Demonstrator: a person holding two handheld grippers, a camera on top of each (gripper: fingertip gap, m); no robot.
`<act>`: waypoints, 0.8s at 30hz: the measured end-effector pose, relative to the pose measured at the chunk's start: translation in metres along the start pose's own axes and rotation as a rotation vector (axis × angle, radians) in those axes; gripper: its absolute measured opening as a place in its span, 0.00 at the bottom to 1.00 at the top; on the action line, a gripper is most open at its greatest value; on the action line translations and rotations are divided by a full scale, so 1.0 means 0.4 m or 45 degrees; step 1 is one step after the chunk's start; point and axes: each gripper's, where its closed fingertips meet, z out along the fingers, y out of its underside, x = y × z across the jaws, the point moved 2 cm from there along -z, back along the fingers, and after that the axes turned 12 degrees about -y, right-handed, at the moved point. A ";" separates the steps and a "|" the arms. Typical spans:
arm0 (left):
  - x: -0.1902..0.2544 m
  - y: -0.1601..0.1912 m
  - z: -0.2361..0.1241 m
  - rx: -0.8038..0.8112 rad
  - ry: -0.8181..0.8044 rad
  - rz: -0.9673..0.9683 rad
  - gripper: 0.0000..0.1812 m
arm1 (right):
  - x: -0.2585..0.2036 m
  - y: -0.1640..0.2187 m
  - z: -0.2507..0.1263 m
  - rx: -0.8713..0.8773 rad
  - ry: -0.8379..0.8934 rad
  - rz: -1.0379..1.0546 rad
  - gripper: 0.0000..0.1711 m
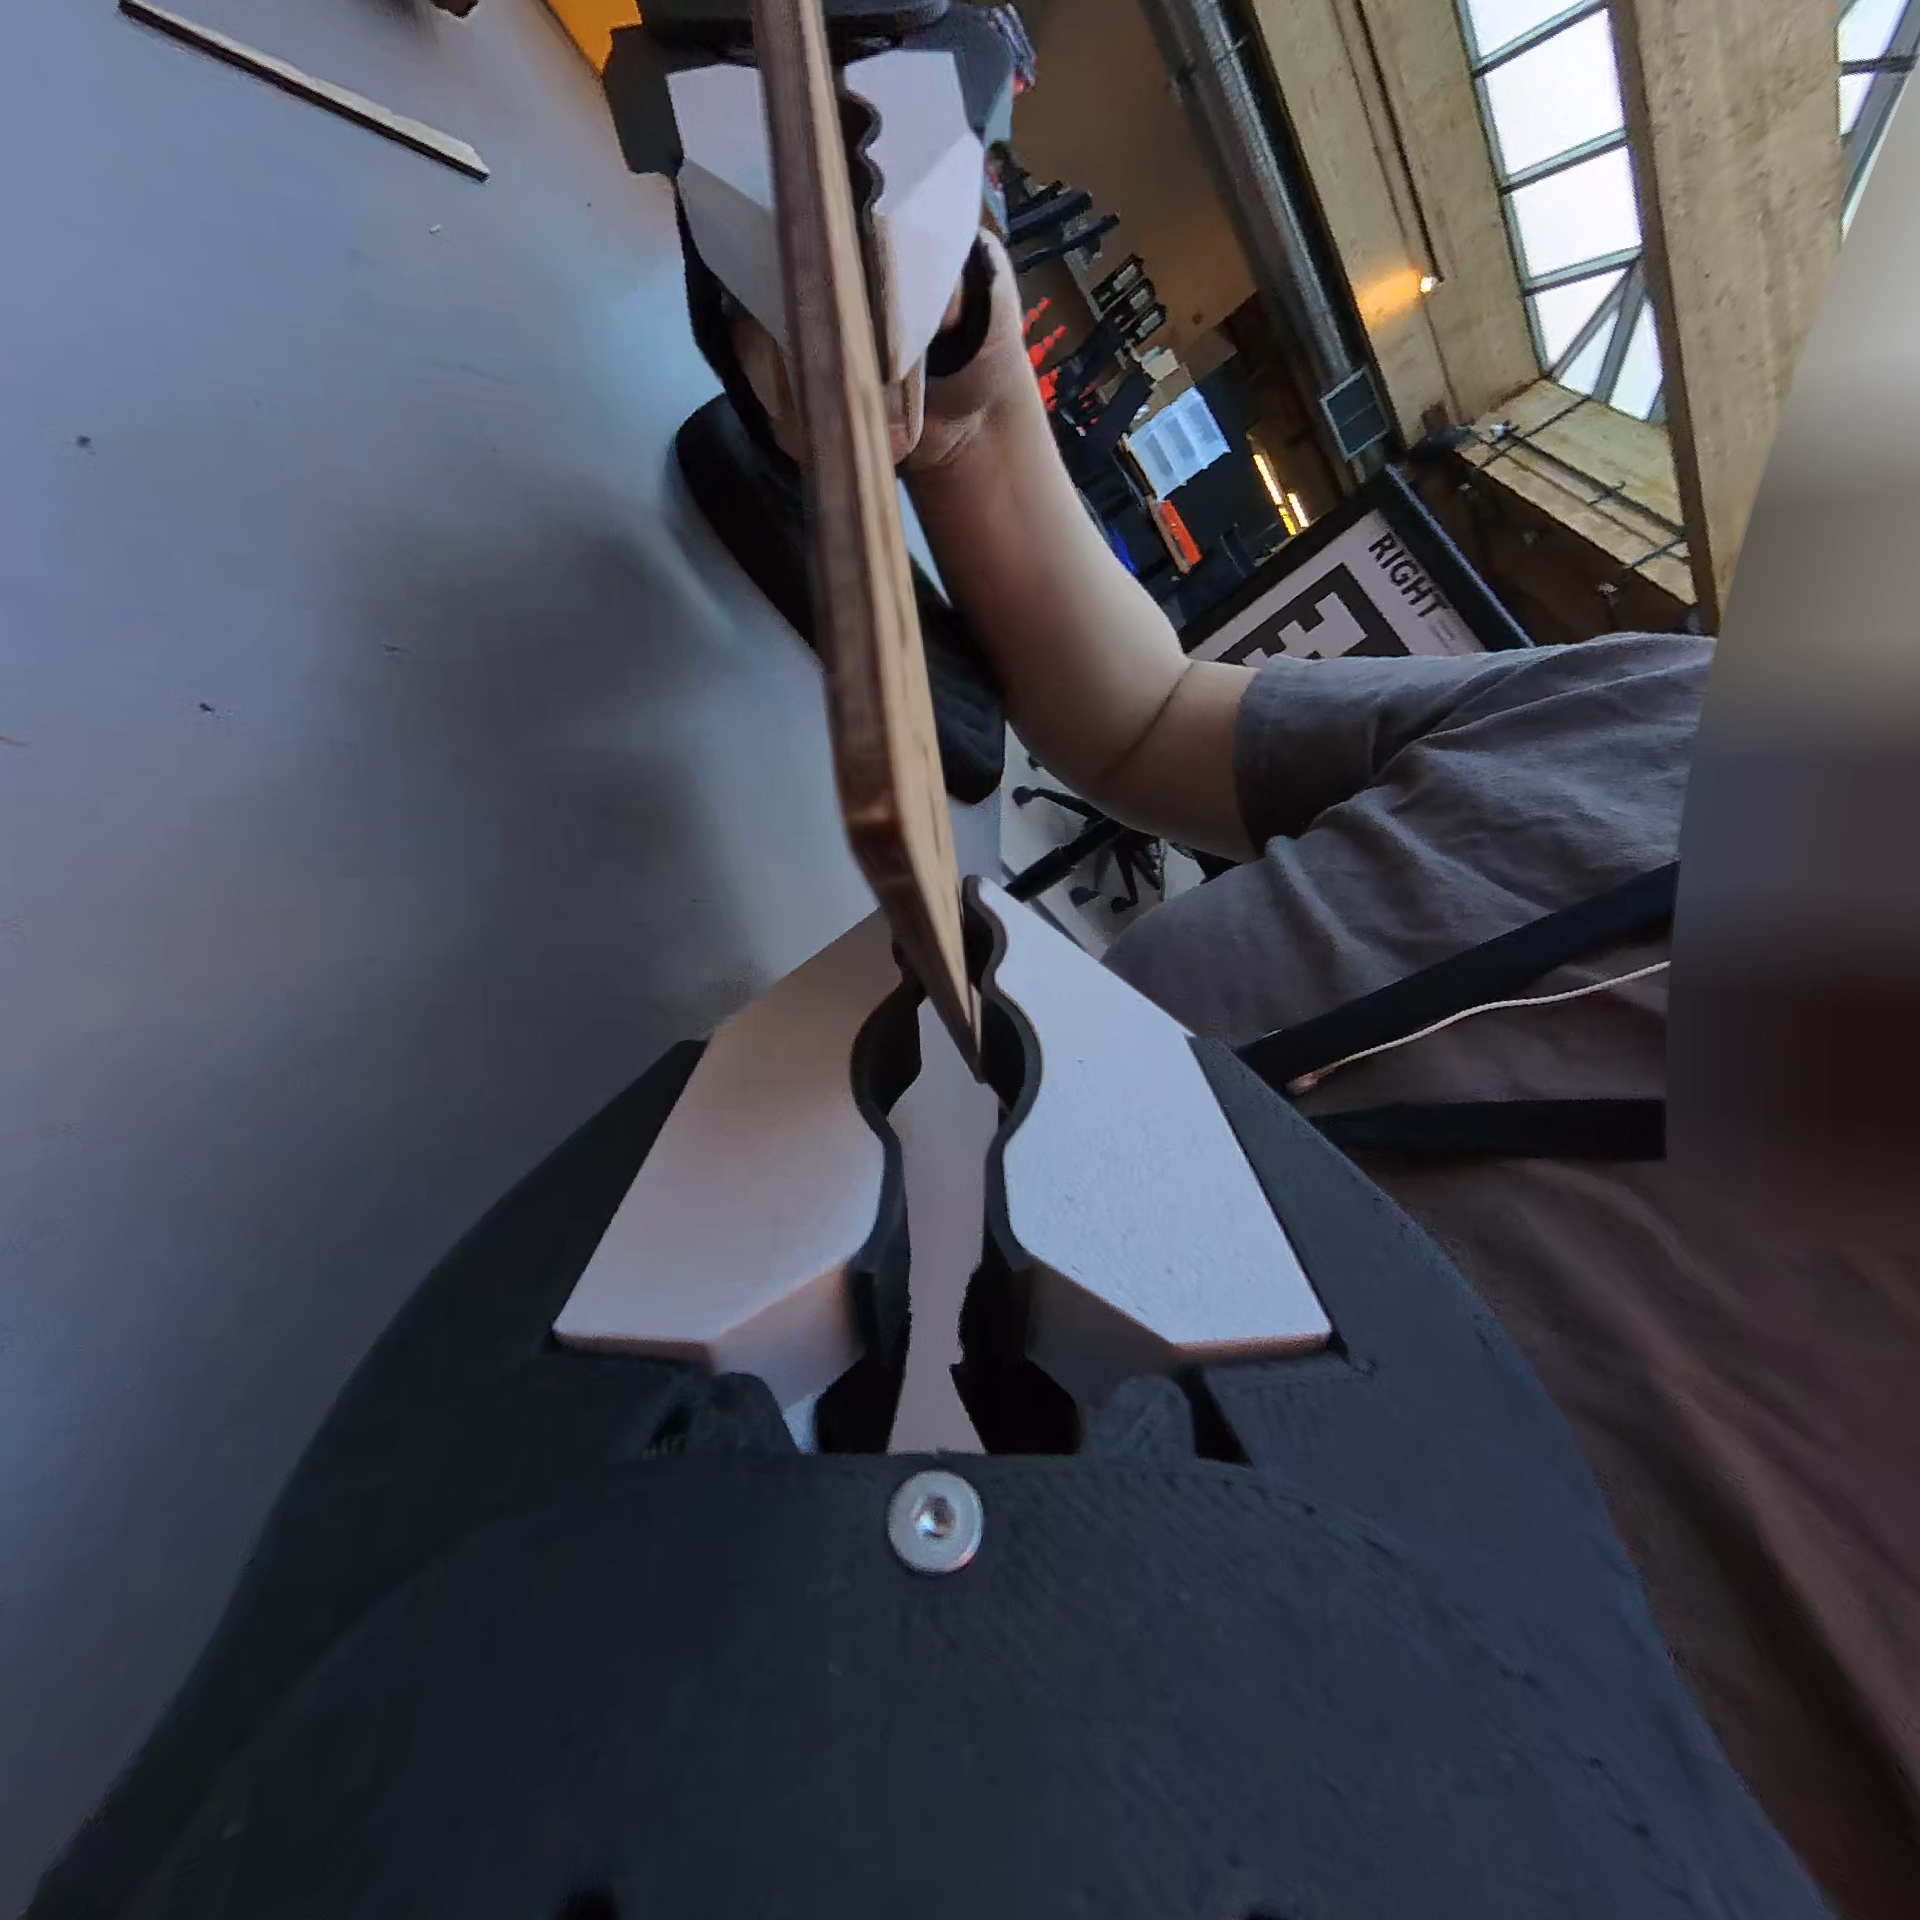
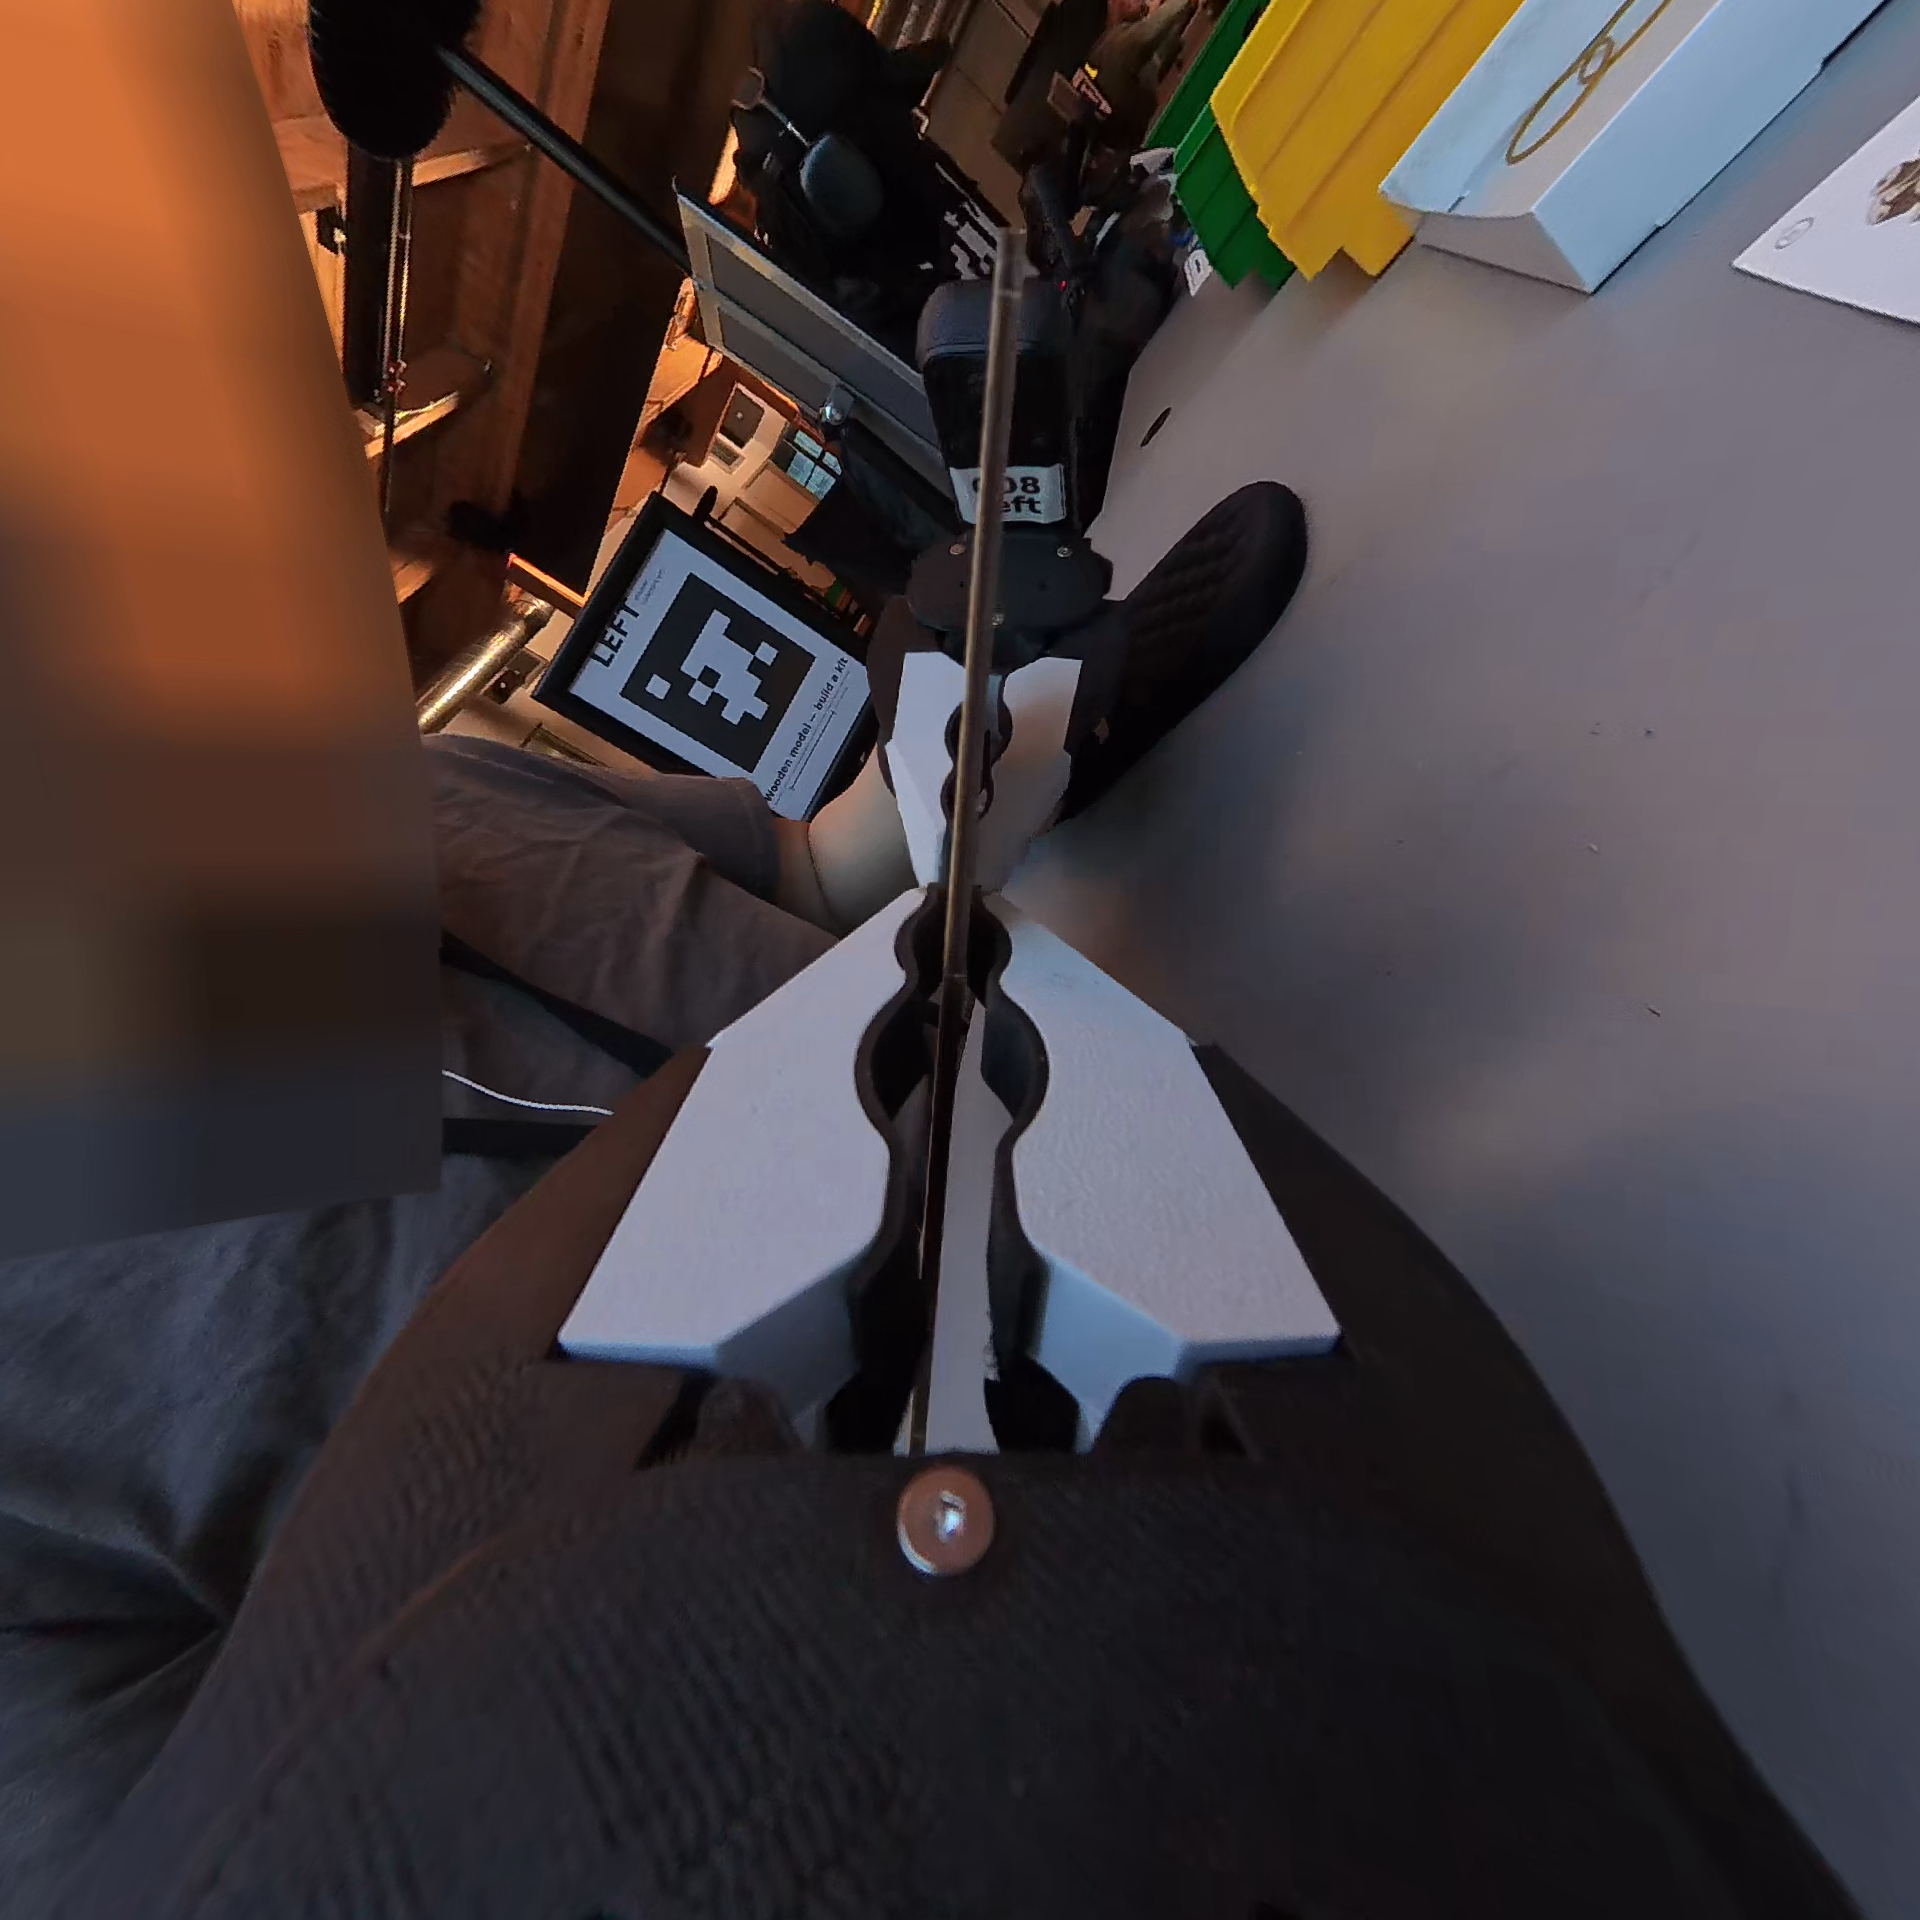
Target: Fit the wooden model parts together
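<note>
- The left tool (image 1: 940, 977) and right tool (image 2: 951, 935) are both pinching the thin wooden piece (image 1: 868, 540) by opposite ends.
- It is looking light, stiff, and easy to snap.

Two tools, left (image 1: 951, 966) and right (image 2: 951, 935), one wooden panel (image 1: 873, 582), one wooden strip (image 1: 301, 88), one white box (image 2: 1621, 125)

Grey table (image 2: 1558, 831), tall skylight windows (image 1: 1558, 156) above rough tan walls (image 1: 1382, 208), warm wall lamp (image 1: 1429, 281).
</note>
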 end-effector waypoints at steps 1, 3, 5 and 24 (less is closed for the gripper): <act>-0.006 0.005 0.003 -0.005 -0.041 0.001 0.00 | 0.004 0.002 0.000 -0.001 0.004 0.000 0.01; -0.010 0.008 0.006 0.002 -0.077 -0.016 0.00 | 0.012 0.005 -0.002 0.011 0.014 -0.001 0.01; -0.005 0.005 0.007 0.024 -0.067 -0.051 0.00 | 0.005 -0.003 -0.003 0.058 -0.021 -0.002 0.01; -0.050 -0.132 -0.029 0.596 -0.190 -0.222 0.00 | 0.041 -0.003 -0.030 0.566 0.487 -0.128 0.59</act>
